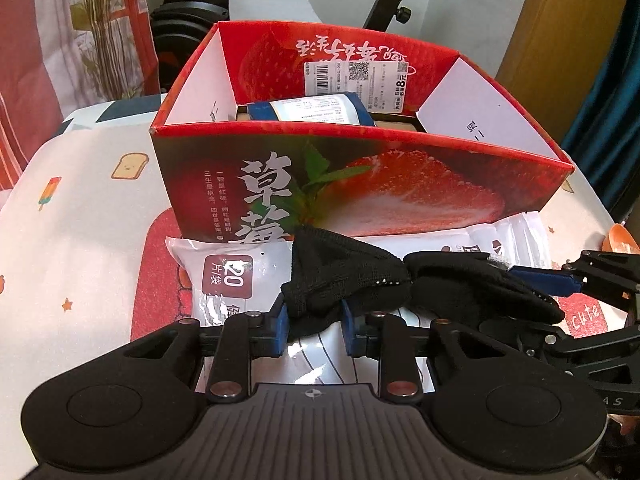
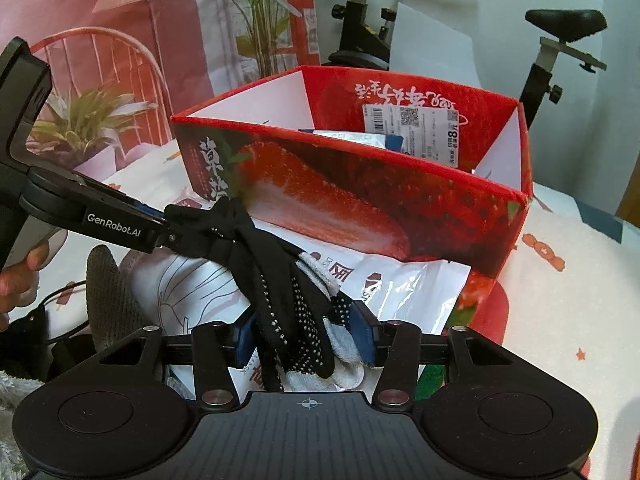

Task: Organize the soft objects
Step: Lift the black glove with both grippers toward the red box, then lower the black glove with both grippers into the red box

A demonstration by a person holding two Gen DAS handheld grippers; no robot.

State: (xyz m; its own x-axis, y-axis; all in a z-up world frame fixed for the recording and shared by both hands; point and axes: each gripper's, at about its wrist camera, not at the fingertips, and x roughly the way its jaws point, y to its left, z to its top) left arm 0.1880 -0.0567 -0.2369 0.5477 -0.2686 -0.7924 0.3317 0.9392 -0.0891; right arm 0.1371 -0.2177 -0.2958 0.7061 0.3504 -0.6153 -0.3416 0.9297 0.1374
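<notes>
A black sock (image 1: 344,280) with white grip dots stretches between both grippers just above the table. My left gripper (image 1: 314,328) is shut on one end of it. My right gripper (image 2: 306,340) is shut on the other end (image 2: 296,320), where a grey heel patch shows. The right gripper appears in the left wrist view (image 1: 560,284), and the left gripper appears in the right wrist view (image 2: 160,228). An open red strawberry box (image 1: 360,184) stands just behind the sock and holds a blue-and-white pack (image 1: 312,110). The box also shows in the right wrist view (image 2: 360,200).
A white plastic pack (image 1: 228,276) lies flat under the sock, in front of the box. A patterned tablecloth (image 1: 80,220) covers the table. A grey cloth item (image 2: 112,300) lies at the left. An exercise bike (image 2: 560,40) and a plant print stand behind.
</notes>
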